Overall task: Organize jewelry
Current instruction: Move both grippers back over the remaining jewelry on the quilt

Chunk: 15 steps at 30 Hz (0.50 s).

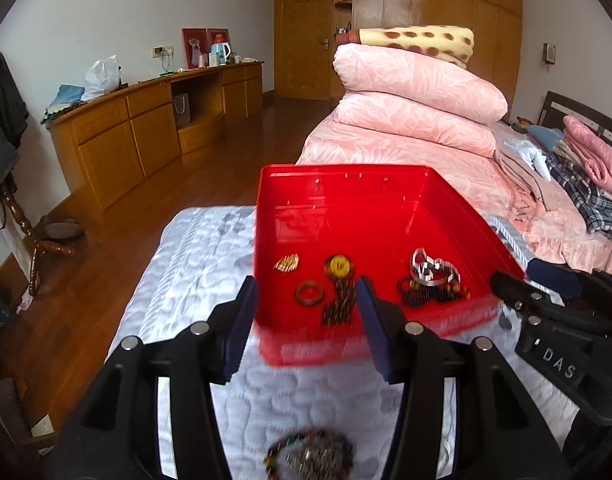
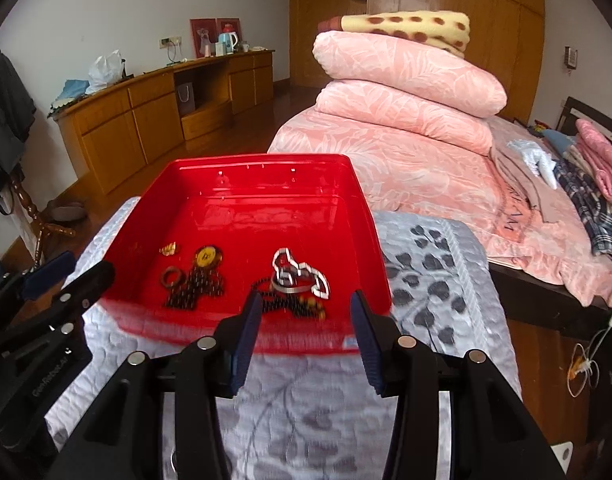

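Both the left gripper (image 1: 306, 320) and the right gripper (image 2: 306, 332) have jaws wide, empty. The beaded bracelet (image 1: 309, 456) on the quilt (image 1: 194, 264) looks light, limp, slippery; pinch across its strand. The red tray (image 1: 345, 216) is rigid.

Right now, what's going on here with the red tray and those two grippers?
A person is sorting jewelry with two handheld grippers. Both the left gripper and right gripper are open and empty at the near edge of the red tray on a quilted bed cover. The tray already holds a gold piece, a ring, dark bead strands and a silver bangle. One beaded bracelet lies outside, by the left gripper.
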Each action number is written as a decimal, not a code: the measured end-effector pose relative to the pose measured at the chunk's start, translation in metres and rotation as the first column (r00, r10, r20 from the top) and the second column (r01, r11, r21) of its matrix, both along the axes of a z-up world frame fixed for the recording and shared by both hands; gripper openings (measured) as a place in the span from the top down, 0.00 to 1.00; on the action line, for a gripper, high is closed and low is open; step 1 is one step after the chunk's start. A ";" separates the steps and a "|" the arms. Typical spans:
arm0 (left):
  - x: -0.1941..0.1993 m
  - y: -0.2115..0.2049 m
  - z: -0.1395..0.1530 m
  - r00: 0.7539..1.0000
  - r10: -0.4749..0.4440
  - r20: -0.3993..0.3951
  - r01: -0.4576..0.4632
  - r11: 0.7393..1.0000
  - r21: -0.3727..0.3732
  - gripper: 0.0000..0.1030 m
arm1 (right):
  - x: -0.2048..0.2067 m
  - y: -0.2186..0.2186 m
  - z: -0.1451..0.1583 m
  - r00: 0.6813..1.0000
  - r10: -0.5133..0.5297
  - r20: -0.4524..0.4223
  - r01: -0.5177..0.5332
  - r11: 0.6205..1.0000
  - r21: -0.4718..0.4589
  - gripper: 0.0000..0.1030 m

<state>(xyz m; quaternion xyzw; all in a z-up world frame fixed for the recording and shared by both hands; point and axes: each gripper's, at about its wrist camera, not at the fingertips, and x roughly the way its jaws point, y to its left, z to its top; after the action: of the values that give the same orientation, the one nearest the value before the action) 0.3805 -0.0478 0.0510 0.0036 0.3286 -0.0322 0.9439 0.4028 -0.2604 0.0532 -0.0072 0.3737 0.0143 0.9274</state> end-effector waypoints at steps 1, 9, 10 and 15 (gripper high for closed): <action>-0.007 0.002 -0.001 1.000 0.001 -0.001 -0.001 1.000 0.001 0.52 | -0.004 0.001 -0.001 1.000 -0.001 -0.001 0.001 1.000 -0.002 0.56; -0.051 0.017 -0.014 0.999 0.041 0.001 -0.041 0.999 0.013 0.48 | -0.044 0.006 -0.020 1.000 -0.011 -0.027 0.010 1.000 -0.006 0.55; -0.055 0.018 -0.017 0.999 0.039 -0.006 -0.039 0.999 0.012 0.48 | -0.046 0.007 -0.021 1.000 -0.010 -0.030 0.010 1.000 -0.009 0.55; -0.066 0.025 -0.024 0.998 0.056 -0.018 -0.056 0.998 0.008 0.48 | -0.060 0.014 -0.025 1.000 -0.006 -0.030 0.005 1.000 -0.026 0.55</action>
<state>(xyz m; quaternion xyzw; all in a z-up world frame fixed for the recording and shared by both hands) 0.3146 -0.0223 0.0270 -0.0022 0.3372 -0.0043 0.9414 0.3429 -0.2465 0.0287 -0.0178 0.3880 0.0070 0.9215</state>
